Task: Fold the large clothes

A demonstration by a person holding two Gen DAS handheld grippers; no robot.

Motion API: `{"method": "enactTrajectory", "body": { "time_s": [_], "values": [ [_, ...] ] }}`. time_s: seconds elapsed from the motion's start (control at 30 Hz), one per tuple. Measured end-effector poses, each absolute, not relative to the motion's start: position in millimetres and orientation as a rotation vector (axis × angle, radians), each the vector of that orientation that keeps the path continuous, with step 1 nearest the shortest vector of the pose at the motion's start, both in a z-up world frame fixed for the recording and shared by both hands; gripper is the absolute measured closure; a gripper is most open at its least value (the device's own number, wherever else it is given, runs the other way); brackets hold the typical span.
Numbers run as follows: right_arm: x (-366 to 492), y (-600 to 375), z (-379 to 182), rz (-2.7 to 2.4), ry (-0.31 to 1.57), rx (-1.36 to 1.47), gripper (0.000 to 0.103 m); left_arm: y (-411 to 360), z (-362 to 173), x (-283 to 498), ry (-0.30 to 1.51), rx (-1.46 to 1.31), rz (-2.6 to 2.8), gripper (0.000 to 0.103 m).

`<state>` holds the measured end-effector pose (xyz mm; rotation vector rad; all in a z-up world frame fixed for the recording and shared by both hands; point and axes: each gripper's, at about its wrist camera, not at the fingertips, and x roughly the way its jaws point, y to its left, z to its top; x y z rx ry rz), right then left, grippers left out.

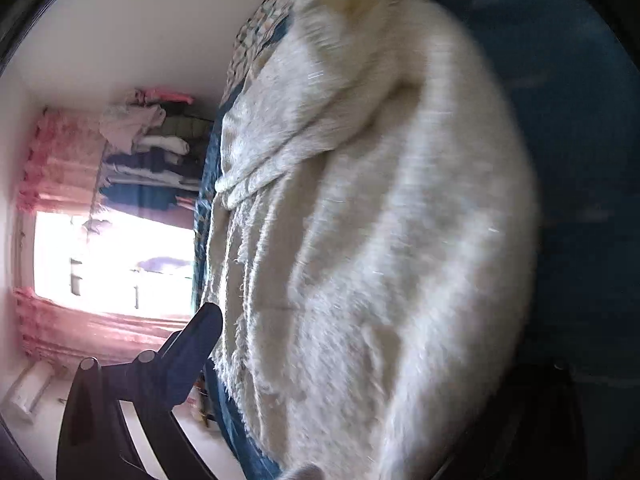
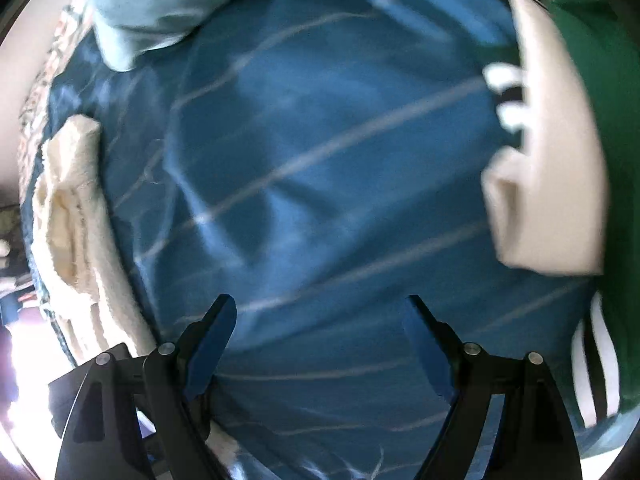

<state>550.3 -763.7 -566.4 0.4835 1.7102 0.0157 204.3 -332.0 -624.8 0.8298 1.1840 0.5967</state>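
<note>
A large cream fluffy garment [image 1: 360, 240] fills the left wrist view, lying over the blue bedsheet [image 1: 560, 120]. Only one dark finger [image 1: 196, 344] of my left gripper shows, at the garment's edge; the other finger is hidden by the fabric, so its state is unclear. In the right wrist view the same cream garment [image 2: 68, 216] lies at the far left of the blue striped sheet [image 2: 320, 168]. My right gripper [image 2: 320, 320] is open and empty above the sheet, apart from any clothing.
A green garment with white stripes [image 2: 600, 160] lies at the right edge of the bed, a pale blue cloth [image 2: 152, 4] at the top. A window with pink curtains [image 1: 72, 184] and a rack of stacked clothes [image 1: 160, 152] stand beyond the bed.
</note>
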Motion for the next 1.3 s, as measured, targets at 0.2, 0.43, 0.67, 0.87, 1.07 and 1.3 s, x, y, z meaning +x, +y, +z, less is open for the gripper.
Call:
{"method": "enactTrajectory", "body": {
  "time_s": [0.2, 0.43, 0.67, 0.87, 1.07, 1.3],
  "values": [
    [588.7, -711.7, -571.9, 0.299, 1.665, 0.571, 0.017, -274.1, -584.8, 222.8, 1.202, 0.6, 0.565, 0.072],
    [637.7, -624.3, -565.1, 0.74, 1.538, 0.928, 0.009, -243.7, -550.4, 220.4, 1.178, 0.487, 0.47, 0.08],
    [650.9, -545.3, -593.6, 0.672, 1.732, 0.941, 0.062, -220.0, -539.5, 222.4, 1.223, 0.409, 0.341, 0.08],
    [658.4, -512.6, -524.9, 0.598, 1.673, 0.79, 0.08, -167.3, -501.6, 235.6, 1.293, 0.188, 0.096, 0.077],
    [665.5, -411.9, -434.3, 0.573, 1.672, 0.566, 0.08, -82.7, -457.1, 249.1, 1.299, -0.002, -0.041, 0.076],
    [661.5, -235.7, -436.2, 0.535, 1.75, 0.277, 0.076, 85.6, -465.2, 266.7, 1.313, -0.355, 0.039, 0.055]
  ]
}}
